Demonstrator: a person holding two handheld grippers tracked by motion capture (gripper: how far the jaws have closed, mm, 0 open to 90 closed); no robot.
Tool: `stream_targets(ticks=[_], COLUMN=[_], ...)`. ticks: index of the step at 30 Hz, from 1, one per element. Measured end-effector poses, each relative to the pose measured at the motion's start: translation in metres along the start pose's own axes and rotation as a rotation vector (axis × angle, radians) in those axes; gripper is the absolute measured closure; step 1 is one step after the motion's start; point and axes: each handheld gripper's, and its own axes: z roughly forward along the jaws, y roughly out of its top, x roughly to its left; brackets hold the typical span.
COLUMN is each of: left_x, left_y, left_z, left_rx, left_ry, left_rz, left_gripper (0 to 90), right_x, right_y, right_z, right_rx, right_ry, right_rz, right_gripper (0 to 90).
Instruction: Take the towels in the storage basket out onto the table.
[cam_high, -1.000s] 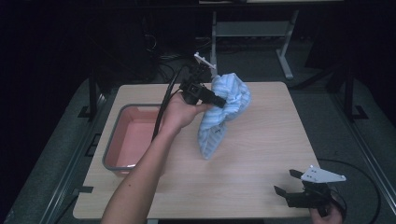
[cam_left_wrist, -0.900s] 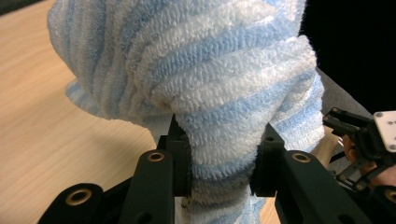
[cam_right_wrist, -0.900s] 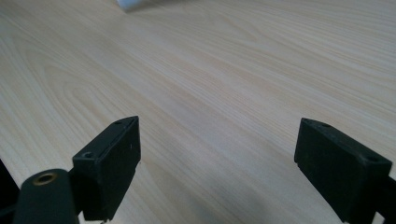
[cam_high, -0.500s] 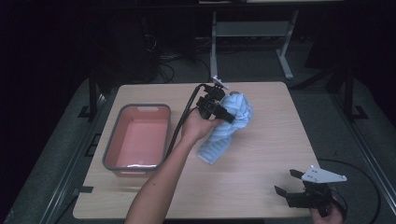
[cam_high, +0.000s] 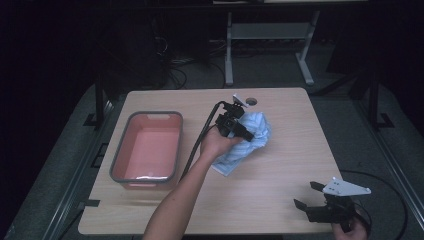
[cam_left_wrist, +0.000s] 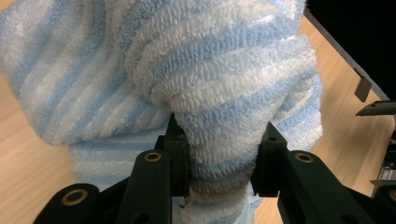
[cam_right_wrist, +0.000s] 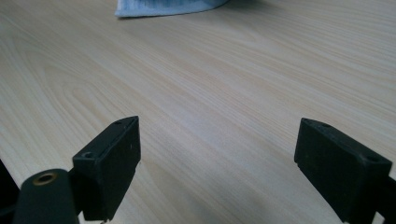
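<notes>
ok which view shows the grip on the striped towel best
The left gripper view: its black fingers pinch a fold of the blue-and-white striped terry towel. The high view shows it bunched small; the right gripper view, one edge.

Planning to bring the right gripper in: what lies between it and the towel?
Nothing but bare table. In the high view and the right gripper view, plain wood runs from the open right gripper to the striped towel's near edge.

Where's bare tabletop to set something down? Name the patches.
Free: the table between the towel and the right gripper, and the far right edge. Crowded: the middle, where the left gripper clamps the towel beside the pink tub.
</notes>
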Motion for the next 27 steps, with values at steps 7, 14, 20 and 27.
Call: stream_targets(ticks=[7, 14, 20, 27], left_x=[0.000, 0.005, 0.006, 0.007], left_y=[-0.001, -0.003, -0.003, -0.006], left_z=[0.011, 0.019, 0.024, 0.034], left_rx=[0.004, -0.004, 0.000, 0.033], left_ry=[-0.011, -0.012, -0.006, 0.015], left_rz=[-0.003, -0.023, -0.025, -0.021], left_gripper=[64.4, 63.9, 63.1, 61.8], right_x=[0.000, 0.000, 0.000, -0.001], right_y=[0.000, 0.000, 0.000, 0.000], right_z=[0.001, 0.001, 0.001, 0.001], right_rx=[0.002, 0.002, 0.004, 0.005], right_ry=[0.002, 0.002, 0.001, 0.002], right_rz=[-0.005, -0.005, 0.000, -0.003], right_gripper=[14.1, 14.1, 14.1, 14.0])
